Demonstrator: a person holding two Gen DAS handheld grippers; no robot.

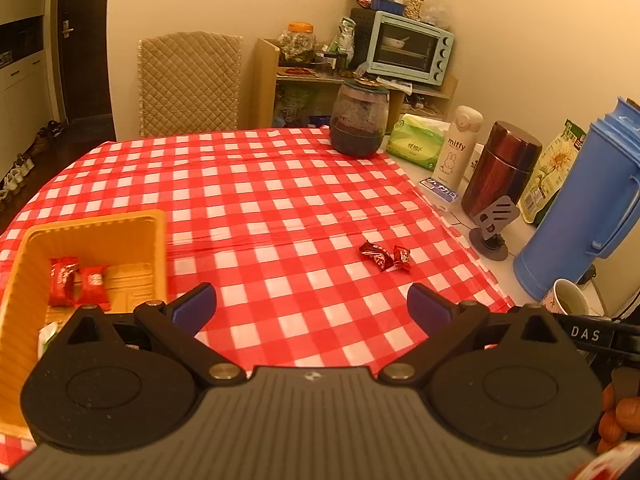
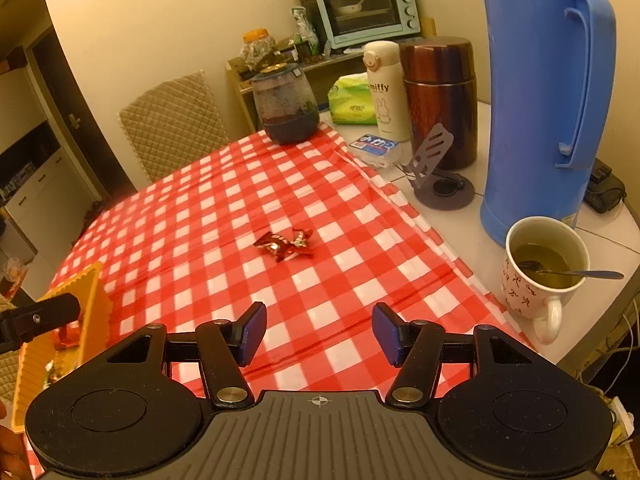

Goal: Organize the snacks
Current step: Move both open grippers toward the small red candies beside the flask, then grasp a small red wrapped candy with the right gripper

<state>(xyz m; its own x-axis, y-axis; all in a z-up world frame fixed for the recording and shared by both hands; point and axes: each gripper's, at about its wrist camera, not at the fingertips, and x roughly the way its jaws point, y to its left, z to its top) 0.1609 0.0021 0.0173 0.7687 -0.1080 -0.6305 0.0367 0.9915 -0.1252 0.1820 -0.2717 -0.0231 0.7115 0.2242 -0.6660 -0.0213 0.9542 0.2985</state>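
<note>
Two red wrapped candies [image 2: 286, 245] are lying together mid-bench on the checked cloth [image 2: 224, 200], far of both tongs. Right tongs [image 2: 319, 334] are standing half open, empty; left tongs [image 1: 313, 307] are gaping wide, empty, beside the yellow tray [image 1: 96, 226] holding two packets [image 1: 78, 286]. Advisable: straddling one candy only, closing squarely across its body.

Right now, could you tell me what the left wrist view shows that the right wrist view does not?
Only the left wrist view looks into the yellow tray, where two red packets lie, and it shows the left gripper open and empty.

Only the right wrist view shows the liquid and spoon in the mug, and the right gripper open and empty.

Both show the two loose candies on the checked cloth, the blue thermos, the dark jar and the toaster oven.
</note>
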